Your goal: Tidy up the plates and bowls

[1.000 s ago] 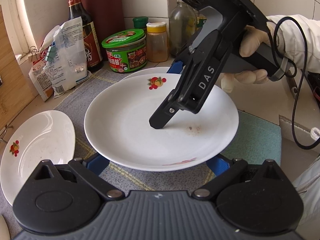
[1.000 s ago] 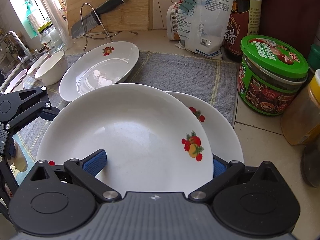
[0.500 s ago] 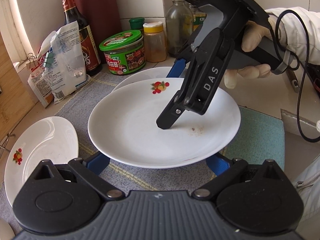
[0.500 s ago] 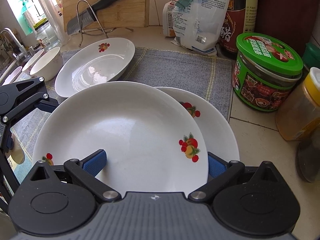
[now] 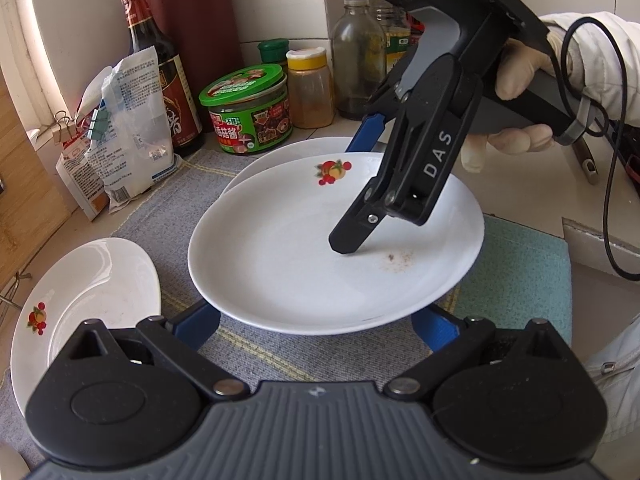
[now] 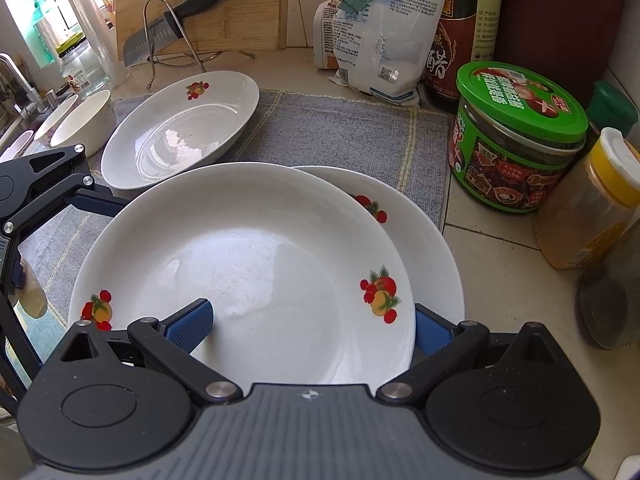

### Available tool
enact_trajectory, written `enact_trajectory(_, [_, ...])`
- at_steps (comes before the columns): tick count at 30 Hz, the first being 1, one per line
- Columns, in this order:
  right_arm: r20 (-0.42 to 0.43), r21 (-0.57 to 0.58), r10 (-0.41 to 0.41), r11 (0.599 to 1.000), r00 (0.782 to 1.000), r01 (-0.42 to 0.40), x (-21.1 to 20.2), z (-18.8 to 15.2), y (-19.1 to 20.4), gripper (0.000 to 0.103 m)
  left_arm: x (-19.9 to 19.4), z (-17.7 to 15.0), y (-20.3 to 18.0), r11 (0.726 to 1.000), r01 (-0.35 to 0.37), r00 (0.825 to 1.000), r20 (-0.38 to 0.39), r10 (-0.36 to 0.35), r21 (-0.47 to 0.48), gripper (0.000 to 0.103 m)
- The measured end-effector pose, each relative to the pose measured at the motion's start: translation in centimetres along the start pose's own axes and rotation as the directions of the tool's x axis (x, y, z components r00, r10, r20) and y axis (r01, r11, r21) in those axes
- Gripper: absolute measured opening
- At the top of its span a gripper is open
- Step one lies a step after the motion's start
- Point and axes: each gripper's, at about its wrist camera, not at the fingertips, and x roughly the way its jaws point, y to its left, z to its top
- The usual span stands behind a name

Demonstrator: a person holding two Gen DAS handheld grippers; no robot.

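Top plate, white glazed ceramic w/ fruit decals, sat over a 2nd plate on the grey mat, offset toward the sink side. Right hand-held gripper straddled its near rim: one blue pad inside the well, other outside; seemed clamped on it. Left hand-held gripper was spread wide, pads under the opposite rim, gripping nothing. Judged stiff, slick, chip-prone, moderately heavy; take by rim. Brown specks in well. Third plate & bowls empty.
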Motion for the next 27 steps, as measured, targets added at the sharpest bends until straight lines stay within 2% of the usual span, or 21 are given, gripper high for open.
enact_trajectory(17, [-0.039, 0.011, -0.052, 0.999, 0.998, 0.052, -0.9, -0.1, 0.5, 0.103, 0.1, 0.1, -0.1, 1.000, 0.014, 1.000, -0.001, -0.014, 0.011, 0.101])
enact_trajectory(27, [-0.034, 0.003, -0.079, 0.997, 0.996, 0.079, -1.9, -0.3, 0.7, 0.103, -0.1, -0.1, -0.3, 1.000, 0.010, 1.000, 0.005, -0.011, 0.022, 0.101])
